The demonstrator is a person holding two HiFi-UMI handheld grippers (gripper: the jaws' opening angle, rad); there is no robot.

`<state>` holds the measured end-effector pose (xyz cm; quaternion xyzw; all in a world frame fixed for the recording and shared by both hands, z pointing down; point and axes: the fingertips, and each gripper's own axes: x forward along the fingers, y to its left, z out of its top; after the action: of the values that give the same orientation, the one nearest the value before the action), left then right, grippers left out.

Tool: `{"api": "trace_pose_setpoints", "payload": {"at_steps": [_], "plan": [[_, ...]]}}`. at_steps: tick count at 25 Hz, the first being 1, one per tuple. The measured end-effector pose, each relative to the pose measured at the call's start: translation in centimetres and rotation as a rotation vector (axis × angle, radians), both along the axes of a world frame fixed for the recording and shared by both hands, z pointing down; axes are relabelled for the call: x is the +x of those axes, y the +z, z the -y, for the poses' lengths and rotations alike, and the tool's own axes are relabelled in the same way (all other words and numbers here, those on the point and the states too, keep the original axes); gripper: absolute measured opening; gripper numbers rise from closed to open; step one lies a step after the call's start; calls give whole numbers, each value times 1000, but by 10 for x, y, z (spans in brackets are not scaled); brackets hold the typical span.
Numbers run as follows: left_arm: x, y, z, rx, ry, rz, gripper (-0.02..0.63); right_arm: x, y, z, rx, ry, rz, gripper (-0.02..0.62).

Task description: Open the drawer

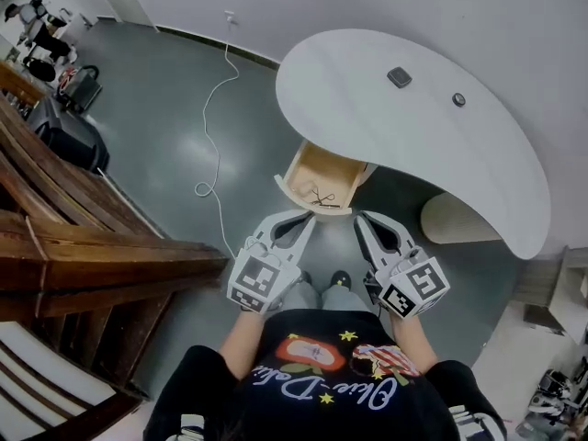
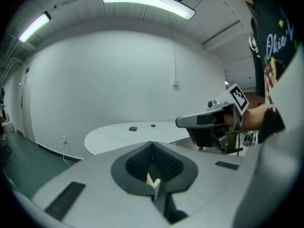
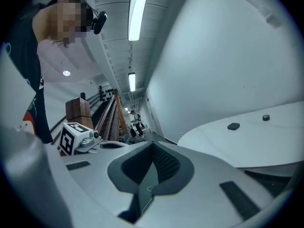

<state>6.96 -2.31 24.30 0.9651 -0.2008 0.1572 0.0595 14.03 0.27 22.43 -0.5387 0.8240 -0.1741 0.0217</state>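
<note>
White is the curved counter [image 1: 478, 154] that fills the upper right of the head view. From under its lower left edge the wooden drawer [image 1: 323, 175] stands pulled out, near the centre of the frame. Inside it lies a small dark thing [image 1: 322, 196], thin like wire, that we cannot name.

Just below the drawer in the frame we hold both tools side by side. The left hand-held gripper [image 1: 307, 220] is left of centre and the right hand-held gripper [image 1: 360, 219] is right of centre. Their tips point up the frame toward the drawer front.

In the left gripper view the two jaws are pressed together with nothing between them. The counter lies beyond them in the middle of that frame. In the right gripper view the jaws also meet in one line and pinch nothing. Neither tool holds the drawer.

On the counter top rest a dark square piece [image 1: 399, 77] and a round piece [image 1: 458, 100], well apart from the drawer. On the grey floor [image 1: 165, 108] at the upper left a white cable [image 1: 217, 90] runs down from the wall. Wooden stairs [image 1: 83, 255] fill the left edge.
</note>
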Motion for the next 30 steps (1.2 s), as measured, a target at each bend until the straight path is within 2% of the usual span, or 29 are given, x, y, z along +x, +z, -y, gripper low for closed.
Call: {"api": "trace_pose_setpoints", "payload": {"at_steps": [4, 9, 15, 19, 30], "plan": [[9, -20, 0, 13, 9, -24, 5, 3, -17, 0, 31, -14, -6, 0], [23, -49, -3, 68, 53, -81, 5, 14, -36, 0, 56, -13, -28, 0], [40, -69, -11, 113, 92, -84, 5, 25, -59, -6, 99, -18, -50, 0], [53, -73, -14, 133, 123, -95, 5, 34, -62, -9, 126, -8, -29, 0], [71, -73, -18, 113, 136, -94, 5, 49, -61, -15, 104, 0, -23, 0]]}}
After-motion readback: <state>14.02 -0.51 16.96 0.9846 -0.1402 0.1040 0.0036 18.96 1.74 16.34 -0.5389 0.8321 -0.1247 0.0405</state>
